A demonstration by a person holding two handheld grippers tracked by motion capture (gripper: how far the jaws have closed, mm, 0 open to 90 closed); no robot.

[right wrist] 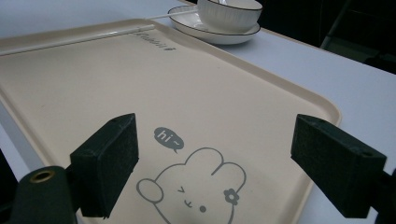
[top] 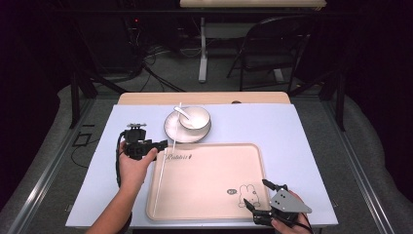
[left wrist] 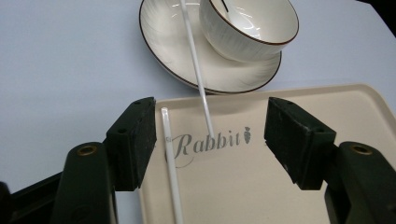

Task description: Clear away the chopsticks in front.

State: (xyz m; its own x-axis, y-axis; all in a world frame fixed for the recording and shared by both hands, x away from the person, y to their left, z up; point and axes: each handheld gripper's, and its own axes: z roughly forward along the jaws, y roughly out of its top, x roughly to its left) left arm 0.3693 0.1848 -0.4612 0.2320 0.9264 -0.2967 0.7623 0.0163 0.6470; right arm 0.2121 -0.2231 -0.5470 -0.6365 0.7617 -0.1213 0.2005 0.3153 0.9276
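A beige tray [top: 209,195] with a rabbit drawing lies on the pale blue table top. Behind it a white bowl [top: 196,117] with a white spoon [top: 180,112] stands on a white plate [top: 171,127]. One thin white stick [left wrist: 196,70] leans from the plate down onto the tray. A second white stick [left wrist: 170,163] lies along the tray's left side. My left gripper [top: 163,144] hovers open over the tray's far left corner, with both sticks [left wrist: 210,140] below its jaws and nothing gripped. My right gripper [top: 257,194] stands open over the rabbit drawing [right wrist: 196,191] at the tray's near right corner.
The table's wooden far edge [top: 204,97] runs behind the plate. Beyond it, on the floor, stand a folding chair [top: 272,48] and a table leg [top: 202,48]. Bare blue surface [top: 292,131] lies to the right of the plate and tray.
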